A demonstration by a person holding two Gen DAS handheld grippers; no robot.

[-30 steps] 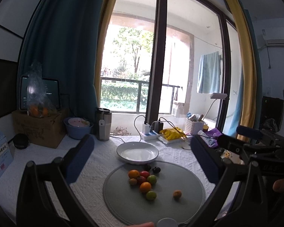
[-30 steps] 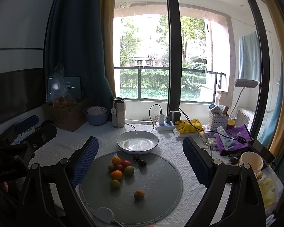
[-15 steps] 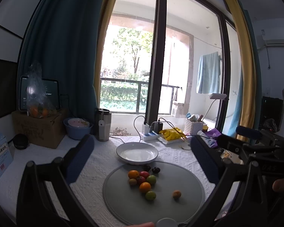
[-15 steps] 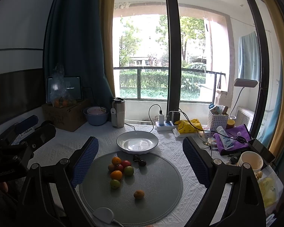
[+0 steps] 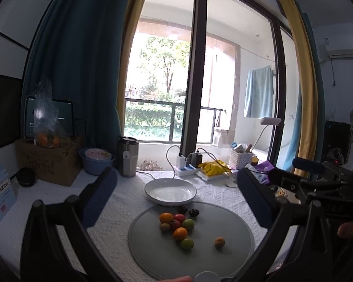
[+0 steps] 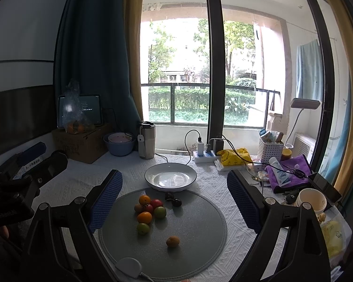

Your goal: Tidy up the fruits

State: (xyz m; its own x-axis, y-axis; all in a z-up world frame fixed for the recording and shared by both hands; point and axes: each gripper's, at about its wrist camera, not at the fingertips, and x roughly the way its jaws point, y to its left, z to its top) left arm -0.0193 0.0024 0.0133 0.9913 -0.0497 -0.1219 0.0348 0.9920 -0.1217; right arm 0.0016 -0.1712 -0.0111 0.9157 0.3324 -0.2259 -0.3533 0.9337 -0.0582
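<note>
- Fruits (image 6: 150, 209): small cluster on left-centre of round grey mat (image 6: 200, 246); two orange, two red, two green, one brownish, all touching or just beside each other
- Two dark fruits (image 6: 174, 199) at far edge of mat, just beside white plate (image 6: 170, 176)
- Lone orange-brown fruit (image 6: 172, 241) sits apart, near side of mat, bare mat all around it
- Plate is empty, its near rim overlaps far edge of mat; right half of mat is bare
- White round object (image 6: 129, 266) with cord on near edge of mat
- Right of mat: cup (image 6: 310, 199), purple cloth (image 6: 294, 171), tube (image 6: 278, 171) crowd table edge
- Far: tumbler (image 6: 147, 141), blue bowl (image 6: 118, 144), power strip (image 6: 206, 156), cardboard box (image 6: 82, 143)
- Left gripper (image 5: 176, 188): jaws wide apart, nothing held, raised above near side of mat, aimed level toward plate
- Right gripper (image 6: 174, 192): jaws wide apart, nothing held, same height and aim, fruits framed between fingers (image 6: 106, 199)
- Each gripper's body shows at the edge of the other's view, well apart
</note>
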